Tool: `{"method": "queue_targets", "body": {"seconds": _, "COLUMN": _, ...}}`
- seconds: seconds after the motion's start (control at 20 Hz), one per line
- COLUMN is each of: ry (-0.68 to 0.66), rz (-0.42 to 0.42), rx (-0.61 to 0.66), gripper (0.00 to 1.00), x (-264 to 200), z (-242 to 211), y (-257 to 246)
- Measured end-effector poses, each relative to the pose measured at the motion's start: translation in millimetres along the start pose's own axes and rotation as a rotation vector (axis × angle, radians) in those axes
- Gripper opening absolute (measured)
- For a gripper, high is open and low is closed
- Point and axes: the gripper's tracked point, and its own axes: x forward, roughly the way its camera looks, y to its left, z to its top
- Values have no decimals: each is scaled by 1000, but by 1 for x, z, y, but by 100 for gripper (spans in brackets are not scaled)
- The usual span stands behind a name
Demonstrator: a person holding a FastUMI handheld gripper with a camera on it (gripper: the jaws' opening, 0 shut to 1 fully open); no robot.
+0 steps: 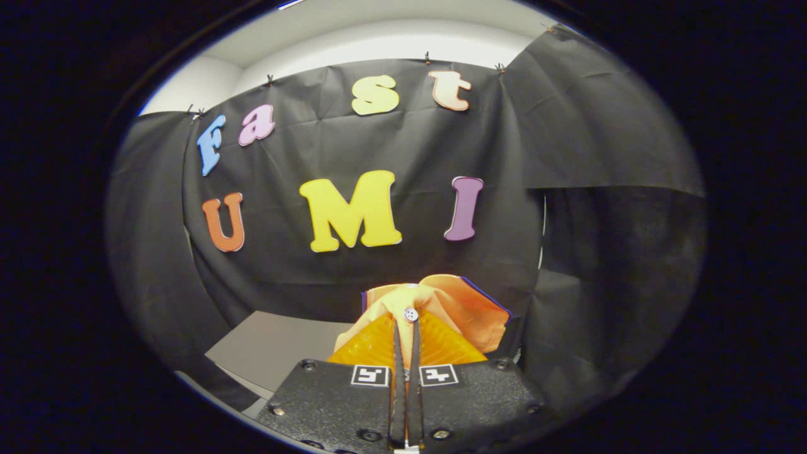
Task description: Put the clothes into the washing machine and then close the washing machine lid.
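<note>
holding an orange garment [441, 309] pinched at a buttoned fold, the gripper [408, 328] has its fingers pressed together on the cloth, which bunches just beyond the tips (lifted, it seems, above the grey surface [271, 347]); no washing machine lies ahead.

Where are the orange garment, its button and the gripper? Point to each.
orange garment [463, 309]: gripper view, bunched fold beyond the jaws.
button [410, 314]: gripper view, its face.
gripper [407, 328]: gripper view, between fingertips, clamping the cloth.

Grey surface [271, 353] below, bare part visible
</note>
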Motion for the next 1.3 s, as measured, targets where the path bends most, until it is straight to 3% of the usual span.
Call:
{"method": "queue_targets", "body": {"seconds": 0.45, "ry": 260, "rz": 13, "rx": 6, "gripper": 5, "x": 88, "z": -97, "y": -58}}
{"method": "queue_targets", "body": {"seconds": 0.7, "ry": 411, "rz": 4, "rx": 37, "gripper": 5, "x": 160, "z": -156, "y": -65}}
{"method": "queue_targets", "body": {"seconds": 1.3, "ry": 739, "rz": -95, "rx": 80, "gripper": 5, "x": 219, "z": -284, "y": -116}}
